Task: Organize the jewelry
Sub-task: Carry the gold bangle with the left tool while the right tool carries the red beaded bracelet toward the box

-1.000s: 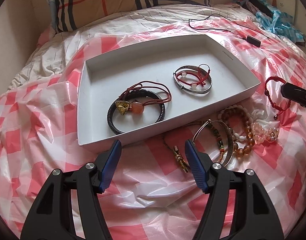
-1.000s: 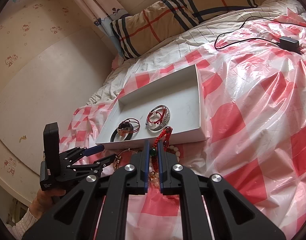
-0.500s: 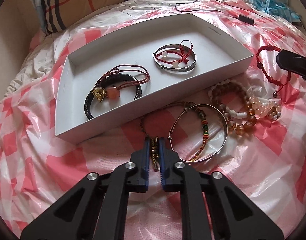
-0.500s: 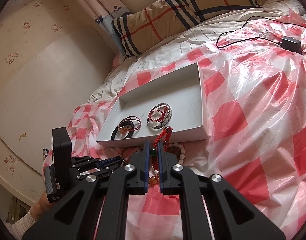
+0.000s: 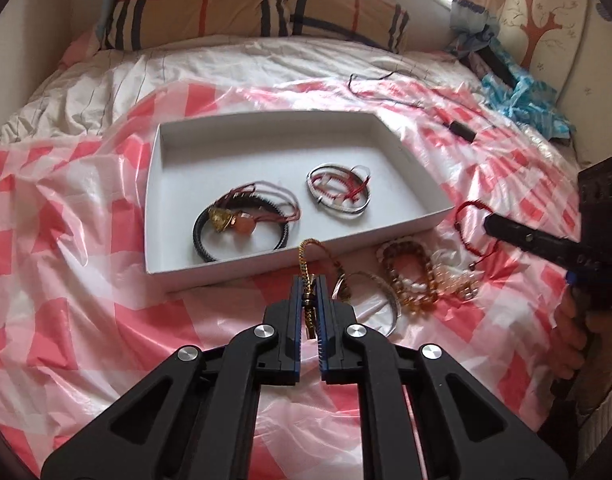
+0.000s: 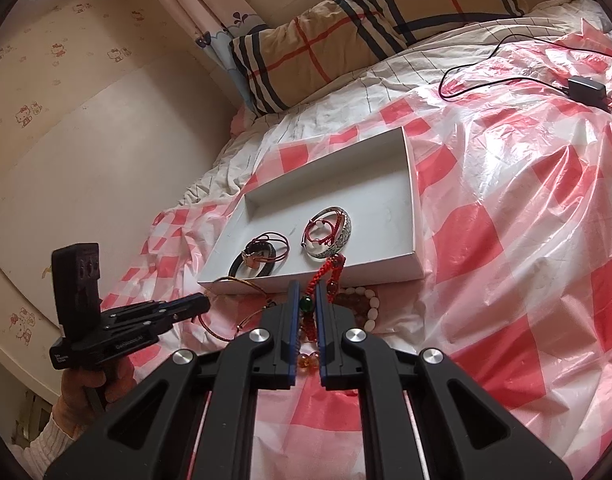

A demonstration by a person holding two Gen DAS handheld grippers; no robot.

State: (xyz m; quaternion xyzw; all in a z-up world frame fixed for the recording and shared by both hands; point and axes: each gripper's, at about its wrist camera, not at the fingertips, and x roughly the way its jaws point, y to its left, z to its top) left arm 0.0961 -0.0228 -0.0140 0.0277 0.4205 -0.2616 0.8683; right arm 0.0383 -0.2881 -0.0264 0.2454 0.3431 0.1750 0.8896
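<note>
The left gripper [image 5: 309, 286] pinches a gold chain [image 5: 305, 258]. Only the right view shows the right gripper [image 6: 306, 304] pinching a red bracelet [image 6: 326, 272]; its lower beads are hidden.

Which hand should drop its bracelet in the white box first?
Probably the left. The left gripper is shut on the gold chain, which hangs right at the white box's near wall. The right gripper grips its red beaded bracelet beside the wall too.

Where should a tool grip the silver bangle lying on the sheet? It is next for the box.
Grip the silver bangle across its thin band on the near-right arc, coming down from above. It lies flat, so only the rim offers a pinch, and that arc is clear of the amber bead bracelet touching its far side.
</note>
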